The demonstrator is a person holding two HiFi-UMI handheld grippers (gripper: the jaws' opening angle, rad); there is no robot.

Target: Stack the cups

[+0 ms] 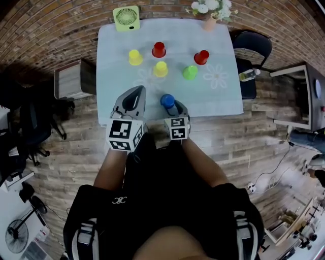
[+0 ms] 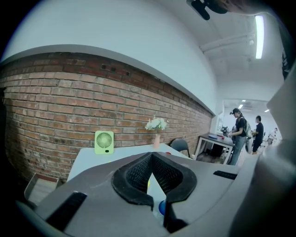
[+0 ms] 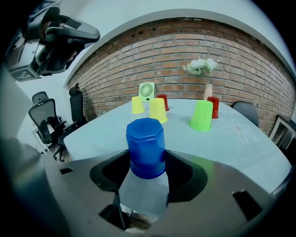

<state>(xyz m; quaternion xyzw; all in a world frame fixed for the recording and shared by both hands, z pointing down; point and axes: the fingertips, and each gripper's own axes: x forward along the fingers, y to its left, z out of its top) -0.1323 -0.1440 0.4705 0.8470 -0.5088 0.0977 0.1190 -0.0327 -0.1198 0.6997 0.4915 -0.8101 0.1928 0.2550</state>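
Note:
Upside-down cups stand on the pale blue table [image 1: 223, 101]: two yellow cups [image 1: 135, 57] [image 1: 161, 68], two red cups [image 1: 159, 49] [image 1: 201, 57] and a green cup [image 1: 190, 72]. My right gripper [image 1: 171, 105] is shut on an upside-down blue cup [image 1: 167, 100] near the table's front edge. In the right gripper view the blue cup [image 3: 146, 147] sits between the pads of the right gripper [image 3: 147, 162], with the green cup [image 3: 201, 115] and a yellow cup [image 3: 157, 110] beyond. My left gripper [image 1: 136, 92] hovers just left of it, shut and holding nothing; in its own view the left gripper [image 2: 151, 156] has its jaw tips meeting.
A green fan [image 1: 126, 18] and a flower vase [image 1: 210, 14] stand at the table's far edge. A dark chair [image 1: 254, 46] with a bottle [image 1: 249, 75] is on the right, a small cabinet [image 1: 74, 79] on the left. People [image 2: 240, 134] stand far off by a desk.

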